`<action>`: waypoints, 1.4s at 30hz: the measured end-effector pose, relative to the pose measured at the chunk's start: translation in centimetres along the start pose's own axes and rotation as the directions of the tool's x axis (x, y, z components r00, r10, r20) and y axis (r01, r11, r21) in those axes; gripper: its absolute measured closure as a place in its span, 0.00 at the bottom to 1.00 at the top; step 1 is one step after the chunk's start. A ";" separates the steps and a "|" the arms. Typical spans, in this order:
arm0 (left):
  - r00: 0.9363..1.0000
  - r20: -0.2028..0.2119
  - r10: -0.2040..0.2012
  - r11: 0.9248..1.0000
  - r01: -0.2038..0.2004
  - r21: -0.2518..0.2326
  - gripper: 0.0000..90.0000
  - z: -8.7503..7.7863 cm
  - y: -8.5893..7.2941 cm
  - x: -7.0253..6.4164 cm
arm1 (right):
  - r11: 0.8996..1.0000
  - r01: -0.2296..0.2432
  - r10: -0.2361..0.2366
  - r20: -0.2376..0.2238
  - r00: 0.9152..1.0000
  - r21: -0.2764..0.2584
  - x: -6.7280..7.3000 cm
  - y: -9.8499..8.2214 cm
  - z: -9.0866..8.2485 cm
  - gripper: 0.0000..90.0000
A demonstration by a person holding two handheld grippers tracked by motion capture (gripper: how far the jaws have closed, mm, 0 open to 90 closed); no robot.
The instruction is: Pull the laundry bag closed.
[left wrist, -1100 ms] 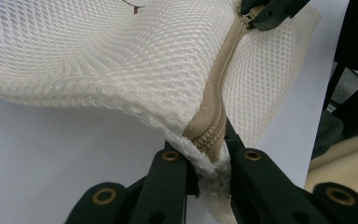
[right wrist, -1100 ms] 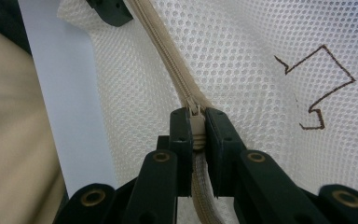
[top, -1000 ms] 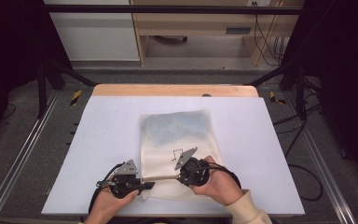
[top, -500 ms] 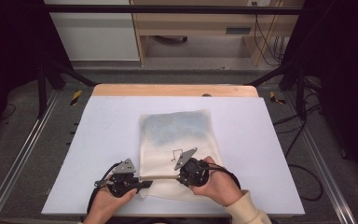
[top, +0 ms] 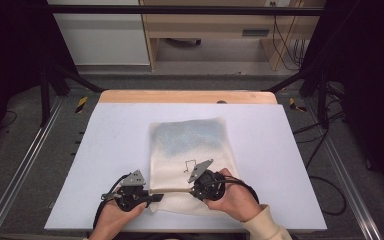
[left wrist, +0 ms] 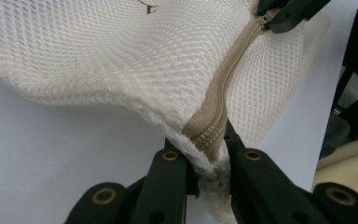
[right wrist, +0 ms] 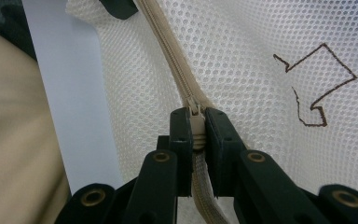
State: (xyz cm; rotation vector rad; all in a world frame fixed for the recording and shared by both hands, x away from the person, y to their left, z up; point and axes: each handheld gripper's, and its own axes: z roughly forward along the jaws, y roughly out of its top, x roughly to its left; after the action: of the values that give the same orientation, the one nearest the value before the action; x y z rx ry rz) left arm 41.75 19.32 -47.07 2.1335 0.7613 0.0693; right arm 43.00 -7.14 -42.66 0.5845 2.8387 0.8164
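Mesh bag [top: 190,150] lies on white table [top: 105,150]; wooden furniture [top: 205,25] stands behind.

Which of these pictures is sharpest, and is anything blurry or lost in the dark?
Right gripper view: crispest on the white mesh bag. Left gripper view: the beige zipper is sharp near the jaws, softer farther off. High view: soft throughout, with the corners black beyond the evenly lit white table.

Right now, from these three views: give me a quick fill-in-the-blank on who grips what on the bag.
1. The right gripper is clamped on the zipper's ____.
2. The left gripper pinches the ____ end of the mesh bag.
3. The mark drawn on the mesh is an outlined ____.
4. The bag lies on a white ____.

Missing words: slider; zipper; arrow; table
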 end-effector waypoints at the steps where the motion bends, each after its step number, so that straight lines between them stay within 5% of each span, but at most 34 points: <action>1: 1.000 0.000 -0.001 1.000 0.001 0.000 0.95 0.0 0.0 0.0 | 1.000 0.004 -0.004 0.001 1.000 0.001 0.0 0.0 0.0 0.91; 42: 1.000 -0.001 -0.001 1.000 0.001 -0.005 0.95 -0.2 -0.1 0.1 | 0.998 -0.060 0.061 0.025 0.998 -0.014 -1.1 -2.9 -2.0 0.91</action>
State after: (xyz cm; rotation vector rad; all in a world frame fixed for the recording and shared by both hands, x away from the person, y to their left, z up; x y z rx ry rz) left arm 41.70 19.54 -47.00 2.1283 0.7624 0.0722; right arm 42.55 -10.81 -42.53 0.6773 2.8026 0.8309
